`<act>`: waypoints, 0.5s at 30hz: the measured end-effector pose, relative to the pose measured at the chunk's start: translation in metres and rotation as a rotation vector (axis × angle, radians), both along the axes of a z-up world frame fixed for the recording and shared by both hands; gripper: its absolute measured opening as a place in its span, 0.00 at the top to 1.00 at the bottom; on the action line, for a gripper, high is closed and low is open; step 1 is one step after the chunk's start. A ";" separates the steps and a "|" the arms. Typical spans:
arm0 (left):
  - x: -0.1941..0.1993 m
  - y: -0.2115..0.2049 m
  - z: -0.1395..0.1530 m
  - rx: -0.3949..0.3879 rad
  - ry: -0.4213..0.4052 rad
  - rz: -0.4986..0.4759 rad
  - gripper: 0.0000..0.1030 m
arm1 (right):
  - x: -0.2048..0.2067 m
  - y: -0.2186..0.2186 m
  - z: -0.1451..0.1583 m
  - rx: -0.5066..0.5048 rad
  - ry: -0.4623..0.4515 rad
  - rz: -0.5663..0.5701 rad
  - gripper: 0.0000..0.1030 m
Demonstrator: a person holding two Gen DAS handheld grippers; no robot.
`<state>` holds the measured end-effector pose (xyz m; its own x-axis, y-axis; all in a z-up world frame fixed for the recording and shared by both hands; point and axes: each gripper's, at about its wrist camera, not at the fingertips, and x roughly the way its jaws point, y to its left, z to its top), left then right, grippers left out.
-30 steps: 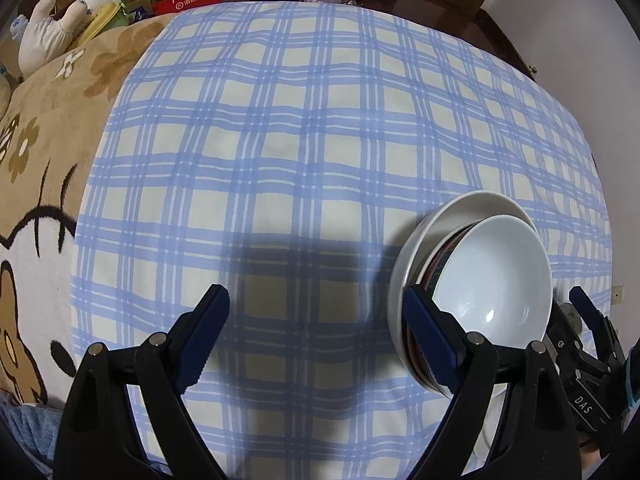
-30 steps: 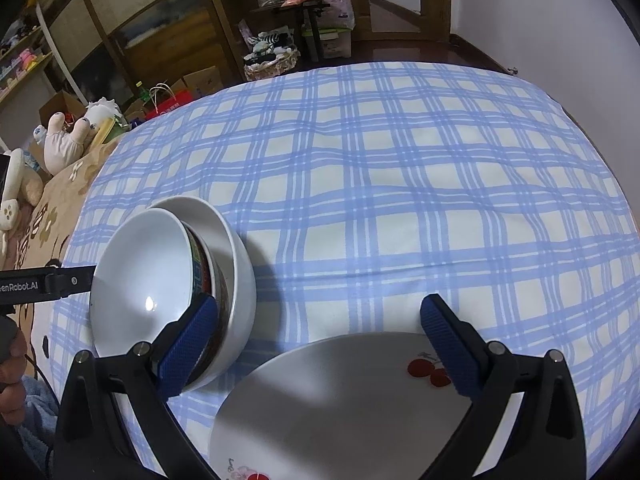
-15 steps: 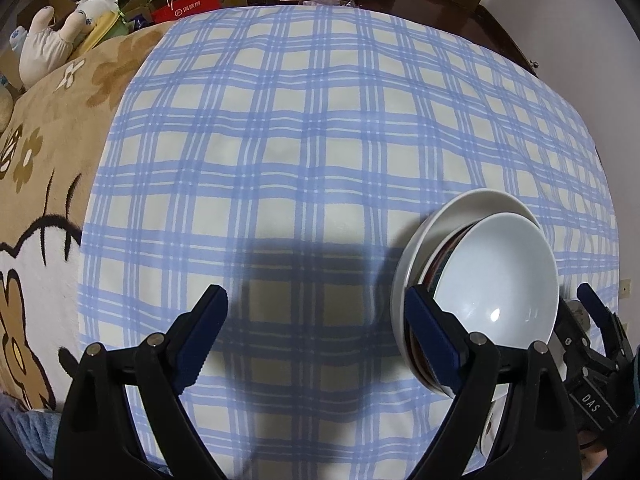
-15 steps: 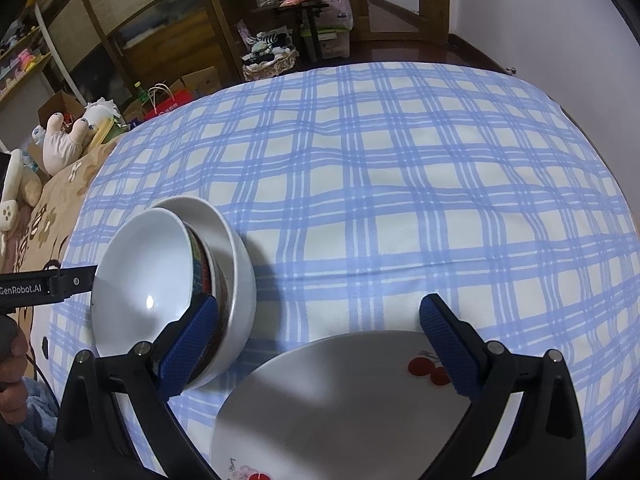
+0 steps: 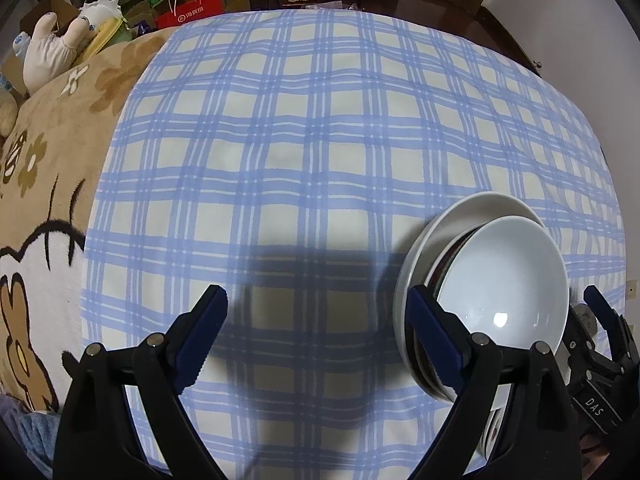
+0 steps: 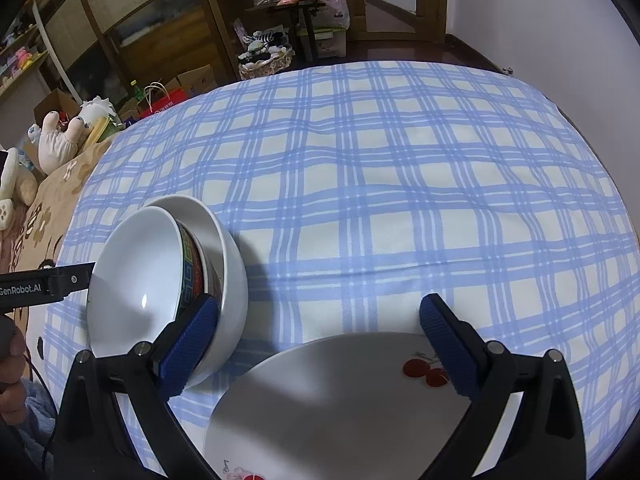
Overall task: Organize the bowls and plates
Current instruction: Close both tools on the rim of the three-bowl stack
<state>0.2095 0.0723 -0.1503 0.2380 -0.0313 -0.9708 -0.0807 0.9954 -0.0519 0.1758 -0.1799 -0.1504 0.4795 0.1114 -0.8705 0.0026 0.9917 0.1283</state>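
Where print can be read, it is "GenRobot.AI" on the left gripper (image 6: 48, 286) body in the right wrist view and "DAS" on the right gripper (image 5: 596, 380) in the left wrist view — the red bag (image 5: 188, 10) lettering is too small to make out. Both grippers' jaws stand wide and released with nothing between them, over the blue-checked cloth (image 5: 320, 140) on the bed. Bowls (image 6: 160, 280) sit nested and tilted there, a patterned one half hidden between white ones, just beside a cherry-printed plate (image 6: 340, 408) whose near edge is cut off.

Blue-checked tablecloth (image 5: 304, 152), plush toy (image 5: 52, 50), red bag (image 5: 188, 10)
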 end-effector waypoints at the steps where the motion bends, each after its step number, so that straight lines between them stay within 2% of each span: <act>1: 0.000 -0.001 0.000 0.010 0.000 -0.004 0.12 | 0.000 0.000 0.000 0.000 0.001 0.002 0.00; 5: -0.001 -0.010 0.002 0.077 -0.010 -0.040 0.15 | 0.002 0.004 0.002 -0.002 0.005 0.008 0.01; 10: -0.002 -0.013 0.005 0.037 -0.021 -0.071 0.35 | -0.001 0.012 0.006 -0.005 -0.003 0.038 0.16; 12: -0.002 -0.015 0.005 0.011 -0.023 -0.081 0.53 | -0.002 0.014 0.007 0.006 -0.001 0.044 0.23; 14: -0.004 -0.020 0.008 -0.020 -0.031 -0.099 0.66 | -0.002 0.017 0.008 0.021 0.011 0.052 0.37; 15: -0.004 -0.022 0.009 -0.029 -0.036 -0.115 0.74 | -0.002 0.019 0.009 0.026 0.017 0.061 0.40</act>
